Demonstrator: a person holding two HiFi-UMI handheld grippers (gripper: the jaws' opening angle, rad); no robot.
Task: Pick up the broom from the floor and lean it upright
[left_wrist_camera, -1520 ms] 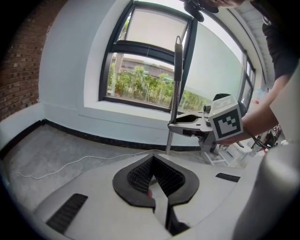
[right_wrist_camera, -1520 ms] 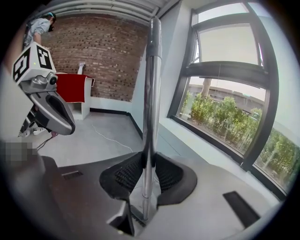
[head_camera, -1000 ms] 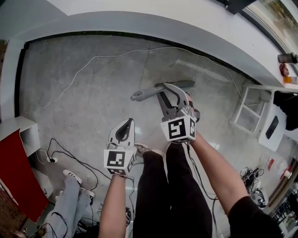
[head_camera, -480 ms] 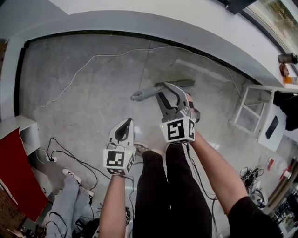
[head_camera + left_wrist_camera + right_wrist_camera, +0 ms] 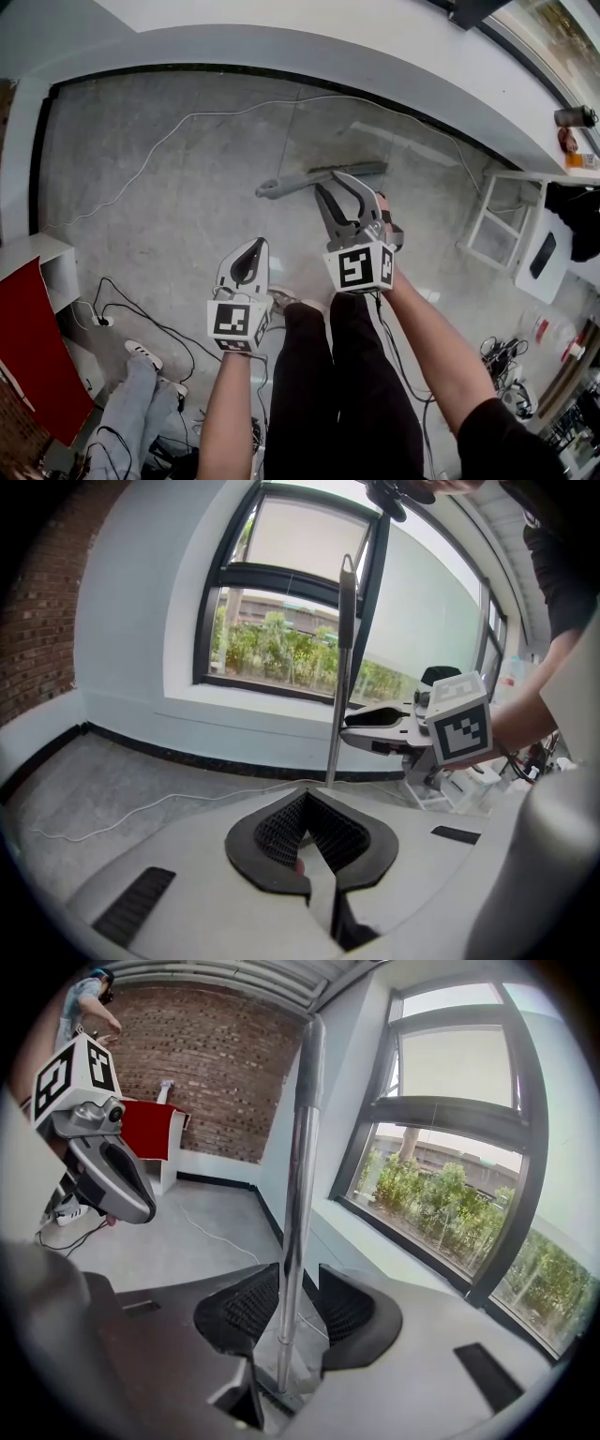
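The broom with the slim silver metal pole (image 5: 302, 1166) stands upright on the grey concrete floor (image 5: 178, 197), close before the white wall under the dark-framed window (image 5: 281, 649). Its pole runs between the two ribbed black pads of the right claw (image 5: 291, 1288), which is opening; both pads stand just clear of the metal. From the head view the broom's head lies by the wall. Whether the pole rests against anything cannot be told. The left claw (image 5: 305, 797) is drawn together with nothing in it, held well short of the broom. A thin white cable (image 5: 159, 145) trails across the floor.
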